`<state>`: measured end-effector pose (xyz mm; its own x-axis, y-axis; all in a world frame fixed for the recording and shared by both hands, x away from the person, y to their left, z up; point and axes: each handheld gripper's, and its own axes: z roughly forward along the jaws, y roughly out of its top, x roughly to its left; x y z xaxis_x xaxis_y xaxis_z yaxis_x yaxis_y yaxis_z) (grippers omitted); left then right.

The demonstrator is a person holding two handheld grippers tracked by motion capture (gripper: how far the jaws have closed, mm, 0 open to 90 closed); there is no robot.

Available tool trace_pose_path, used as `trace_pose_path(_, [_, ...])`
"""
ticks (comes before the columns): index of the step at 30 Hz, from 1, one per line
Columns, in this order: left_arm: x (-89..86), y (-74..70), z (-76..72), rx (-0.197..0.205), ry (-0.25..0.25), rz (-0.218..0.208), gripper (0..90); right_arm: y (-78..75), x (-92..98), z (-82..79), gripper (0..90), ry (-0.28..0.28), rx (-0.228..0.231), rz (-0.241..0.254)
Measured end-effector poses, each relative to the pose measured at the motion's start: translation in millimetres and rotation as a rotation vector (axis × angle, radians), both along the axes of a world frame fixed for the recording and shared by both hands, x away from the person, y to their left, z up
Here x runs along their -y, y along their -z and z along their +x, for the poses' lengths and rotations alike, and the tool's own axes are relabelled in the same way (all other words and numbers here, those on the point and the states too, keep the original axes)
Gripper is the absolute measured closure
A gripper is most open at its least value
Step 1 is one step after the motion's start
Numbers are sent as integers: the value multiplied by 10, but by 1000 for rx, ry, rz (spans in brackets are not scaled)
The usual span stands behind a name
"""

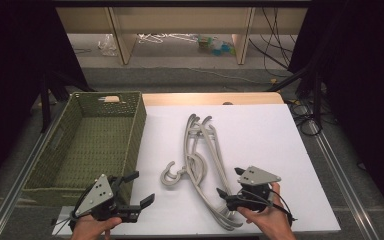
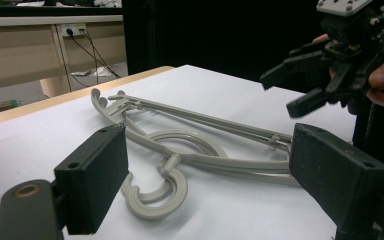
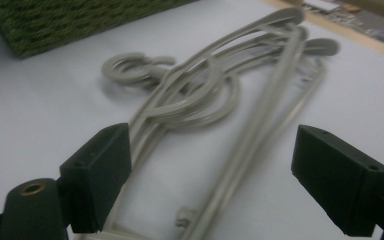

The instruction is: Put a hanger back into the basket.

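Both hand-held grippers, left [image 1: 139, 190] and right [image 1: 228, 181], stand spread beside grey hangers [image 1: 202, 160], seemingly unlabelled though blurred.

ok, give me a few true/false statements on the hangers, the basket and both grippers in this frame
1. The hangers lie on the white sheet. True.
2. The basket holds a hanger. False: nothing lies in it.
3. The right gripper grips a hanger. False: its jaws stand open, hangers loose on the sheet.
4. The left gripper is open and holds nothing. True.
5. The basket sits right of the hangers. False: it sits to their left.
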<state>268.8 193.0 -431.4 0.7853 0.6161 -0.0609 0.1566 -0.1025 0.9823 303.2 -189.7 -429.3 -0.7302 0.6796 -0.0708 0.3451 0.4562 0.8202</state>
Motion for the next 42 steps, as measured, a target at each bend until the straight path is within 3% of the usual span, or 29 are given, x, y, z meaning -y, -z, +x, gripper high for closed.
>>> trace_pose_path(5, [9, 13, 8, -8, 9, -20, 158, 100, -282, 22, 160, -106, -80, -92])
trace_pose_path(7, [3, 5, 1, -14, 2, -5, 158, 147, -368, 41, 166, -133, -105, -127])
trace_pose_path(14, [8, 12, 8, -16, 10, -4, 158, 267, -602, 164, 280, -177, -155, -212])
trace_pose_path(15, [8, 12, 9, -16, 11, -4, 158, 290, -675, 190, 321, -168, -204, -235])
trace_pose_path(21, [5, 11, 10, -13, 20, 0, 158, 343, -766, 287, 397, -202, -264, -287])
trace_pose_path(22, [14, 17, -5, -33, 8, -14, 157, 354, -783, 305, 414, -211, -267, -295])
trace_pose_path(29, [15, 13, 3, -14, 22, 7, 157, 366, -896, 414, 547, -204, -318, -333])
trace_pose_path(42, [24, 11, -9, -27, 18, -4, 157, 313, -919, 412, 613, -158, -332, -367])
